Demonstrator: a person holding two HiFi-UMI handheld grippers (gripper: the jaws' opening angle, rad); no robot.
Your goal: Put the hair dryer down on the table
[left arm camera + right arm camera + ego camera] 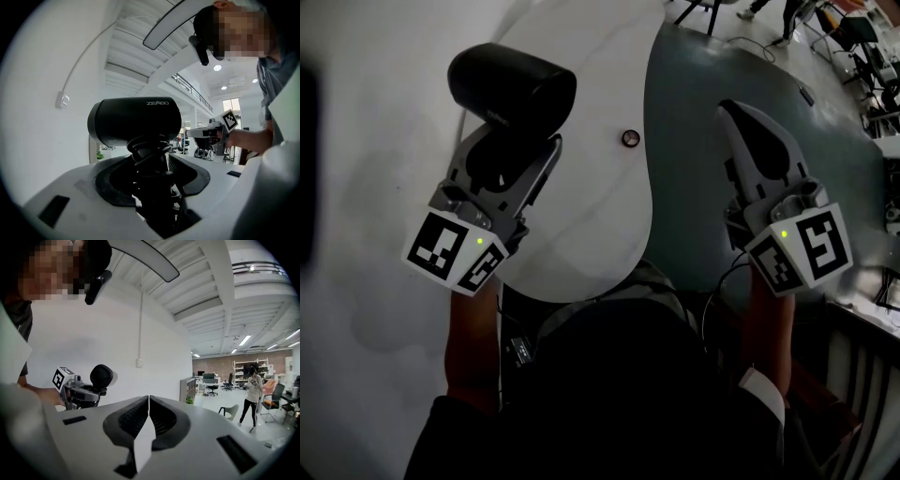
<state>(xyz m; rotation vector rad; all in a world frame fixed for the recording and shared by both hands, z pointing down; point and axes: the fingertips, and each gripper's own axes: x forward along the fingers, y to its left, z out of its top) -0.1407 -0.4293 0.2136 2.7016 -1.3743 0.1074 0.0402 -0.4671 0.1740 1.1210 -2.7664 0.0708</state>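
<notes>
A bright open office with a pale wall runs behind a white rounded tabletop (600,216), whose curved right edge drops off to grey floor. The left gripper (514,150) hangs over the left part of that tabletop, its fingers set wide around the handle of the black, short-barrelled hair dryer (511,82). The left gripper view shows the handle and what looks like coiled cord filling the gap between them. The barrel lies crosswise at the far end of the fingers, its long axis running left to right, while the handle points back toward the person. How high it sits above the surface cannot be told.

The right gripper (741,117) is over the floor, well right of the edge, with its fingers pressed together on nothing, so the set-down looks like the left hand's job alone. Bare tabletop lies under and to the right of the dryer. A small dark round object (629,138) sits near the right edge and should be kept clear.
</notes>
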